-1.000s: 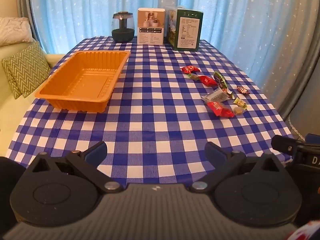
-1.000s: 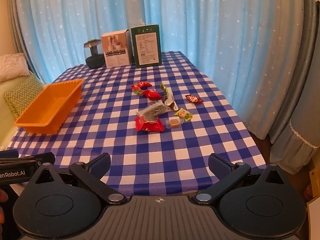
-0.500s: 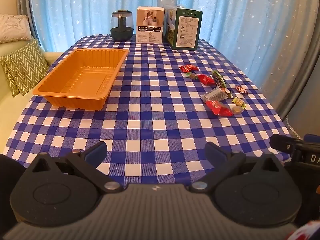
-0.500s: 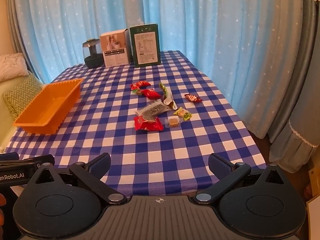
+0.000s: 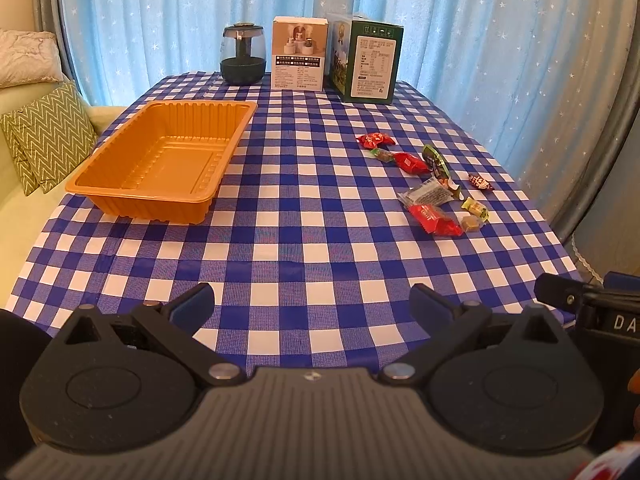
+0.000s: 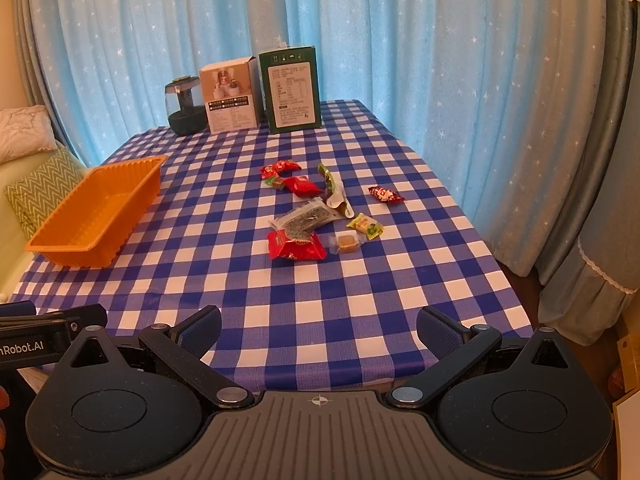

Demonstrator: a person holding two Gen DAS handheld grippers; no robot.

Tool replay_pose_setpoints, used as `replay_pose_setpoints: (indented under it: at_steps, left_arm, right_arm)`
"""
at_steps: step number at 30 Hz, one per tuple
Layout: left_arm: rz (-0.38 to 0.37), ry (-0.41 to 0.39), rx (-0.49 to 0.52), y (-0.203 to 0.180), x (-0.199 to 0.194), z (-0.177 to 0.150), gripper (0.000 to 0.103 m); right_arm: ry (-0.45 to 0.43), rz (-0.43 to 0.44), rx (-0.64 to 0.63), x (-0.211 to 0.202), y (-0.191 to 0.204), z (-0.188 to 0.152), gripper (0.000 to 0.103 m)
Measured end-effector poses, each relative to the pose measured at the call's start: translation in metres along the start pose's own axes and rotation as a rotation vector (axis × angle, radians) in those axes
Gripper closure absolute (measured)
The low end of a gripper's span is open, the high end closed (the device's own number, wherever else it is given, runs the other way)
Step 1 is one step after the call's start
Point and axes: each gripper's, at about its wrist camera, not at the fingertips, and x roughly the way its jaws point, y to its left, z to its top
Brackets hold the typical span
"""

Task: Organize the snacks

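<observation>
Both grippers backed off; fingers spread.

**Background items around the checked table**

A blue-and-white checked tablecloth [image 5: 304,216] covers the table. Along its far edge stand three things in a row: a dark jar-like container with a clear top [image 5: 243,54] at the left, a white carton [image 5: 299,53] in the middle, and a green carton [image 5: 370,65] at the right, turned at an angle. Blue star-patterned curtains [image 6: 440,40] hang behind. At the left, a green zigzag cushion [image 5: 48,136] rests on a pale sofa [image 5: 16,208], with a white pillow [image 5: 24,58] farther back.
</observation>
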Motion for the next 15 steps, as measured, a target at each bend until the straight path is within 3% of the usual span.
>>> replay_pose_setpoints:
  at_steps: [15]
  left_arm:
    - [-0.001,-0.002,0.000,-0.0013,-0.0002,-0.0001,0.000]
  right_arm:
    - [0.002,-0.001,0.001,-0.0003,-0.0002,0.0003,0.000]
